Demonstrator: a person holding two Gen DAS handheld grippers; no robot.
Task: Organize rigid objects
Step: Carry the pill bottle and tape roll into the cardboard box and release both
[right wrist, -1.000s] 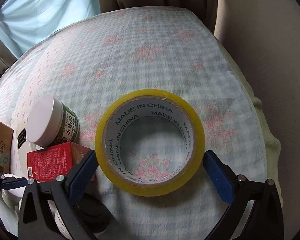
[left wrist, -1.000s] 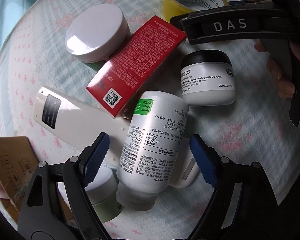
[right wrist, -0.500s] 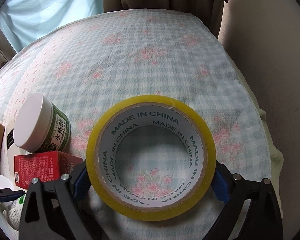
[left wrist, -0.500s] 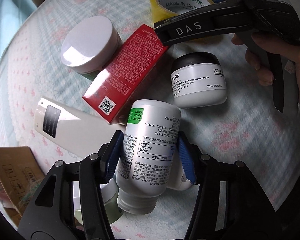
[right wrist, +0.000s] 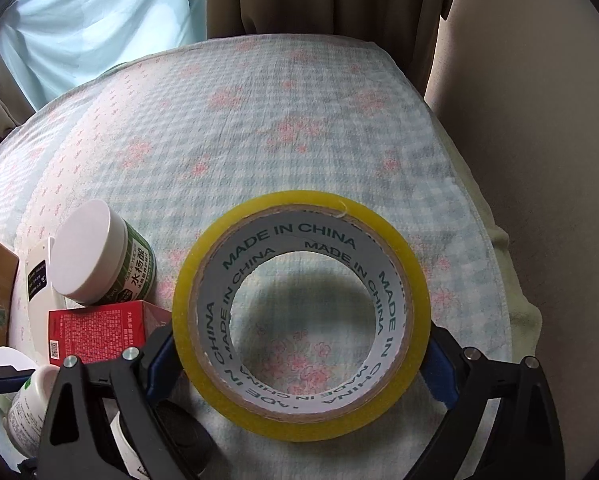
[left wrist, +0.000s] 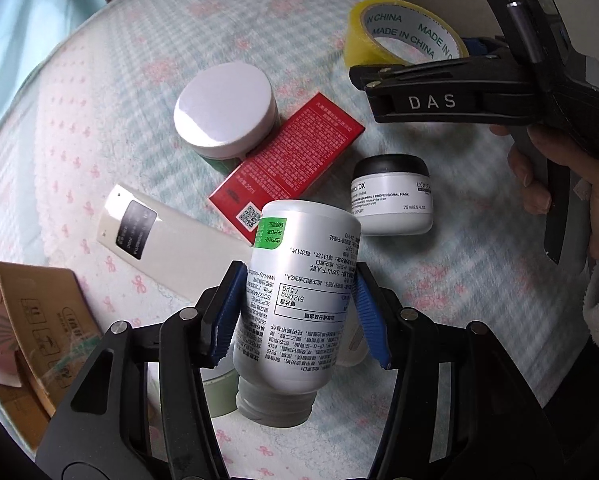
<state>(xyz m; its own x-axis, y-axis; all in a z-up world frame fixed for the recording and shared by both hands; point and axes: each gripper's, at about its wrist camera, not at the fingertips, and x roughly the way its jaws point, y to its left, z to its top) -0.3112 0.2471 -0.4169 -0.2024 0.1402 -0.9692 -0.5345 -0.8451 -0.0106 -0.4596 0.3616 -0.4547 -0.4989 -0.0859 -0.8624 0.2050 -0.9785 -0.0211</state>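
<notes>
Checked cotton sheet [right wrist: 307, 128] with pink flowers covers the bed; soft surface, so everything sits where it was dropped, loosely clustered. A cardboard box [left wrist: 39, 320] sits at the left edge, probably the drop-off, can't confirm.

Yellow tape roll [right wrist: 301, 314] lies flat, hole up, which gives the right tongs [right wrist: 299, 354] a clean squeeze across its outer wall. Both blue pads sit against the rim, stretched almost as wide as they go; reads as a grip just made, roll not lifted.

White bottle [left wrist: 299, 300], cap toward the camera, is clamped mid-body in the left tongs [left wrist: 297, 312], about half closed, pads pressing on the label. Held at the middle so it won't pivot. It looks raised off the pile.

Red carton [left wrist: 287, 168] leans on the white-lidded jar [left wrist: 225, 110]. A flat white tube [left wrist: 171, 248] lies under the bottle. Black-lidded jar [left wrist: 391, 196] stands upright just beside the carton. All untouched, next in line I'd guess.
</notes>
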